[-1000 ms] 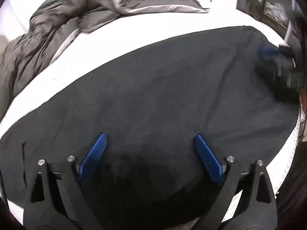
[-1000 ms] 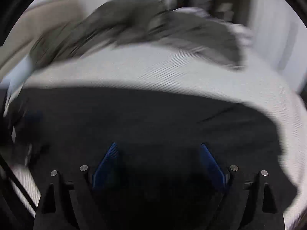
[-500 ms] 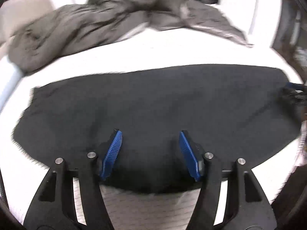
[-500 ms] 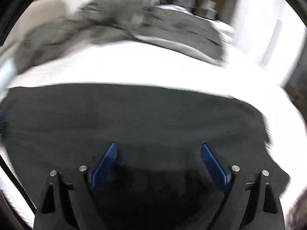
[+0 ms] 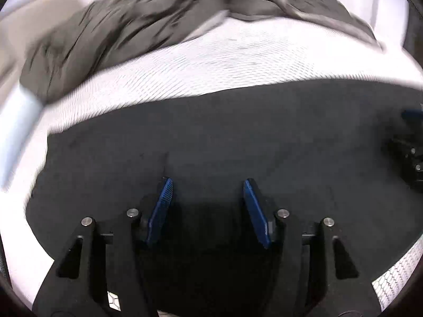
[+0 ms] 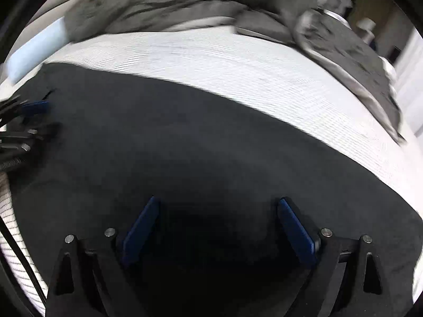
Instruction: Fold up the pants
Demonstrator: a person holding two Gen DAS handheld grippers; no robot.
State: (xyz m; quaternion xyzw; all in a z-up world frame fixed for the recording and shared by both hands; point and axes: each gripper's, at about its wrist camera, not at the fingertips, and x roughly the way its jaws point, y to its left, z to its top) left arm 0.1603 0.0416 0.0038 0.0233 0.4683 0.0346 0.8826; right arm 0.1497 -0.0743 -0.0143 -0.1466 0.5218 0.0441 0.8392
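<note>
Black pants point(image 5: 238, 132) lie spread flat across the white bed, also in the right wrist view point(image 6: 185, 145). My left gripper point(image 5: 208, 182) hovers over the cloth near its left end. Its jaws are closing, and nothing shows pinched between the blue pads. My right gripper point(image 6: 219, 201) hangs over the pants further right, its jaws wide and still opening, with only flat cloth beneath them. At the right edge of the left wrist view shows one of the right gripper's fingers point(image 5: 412, 113). At the left edge of the right wrist view shows one of the left gripper's fingers point(image 6: 37, 104).
A crumpled grey duvet point(image 5: 132, 26) point(image 6: 185, 5) is heaped along the far side of the bed. White striped mattress point(image 5: 238, 60) point(image 6: 238, 66) lies between it and the pants. The bed's near edge point(image 5: 396, 277) runs just below the pants.
The left gripper's jaws have narrowed a lot and it has slid toward the pants' left end, rolling as it went. The right gripper has shifted along the pants and opened slightly wider.
</note>
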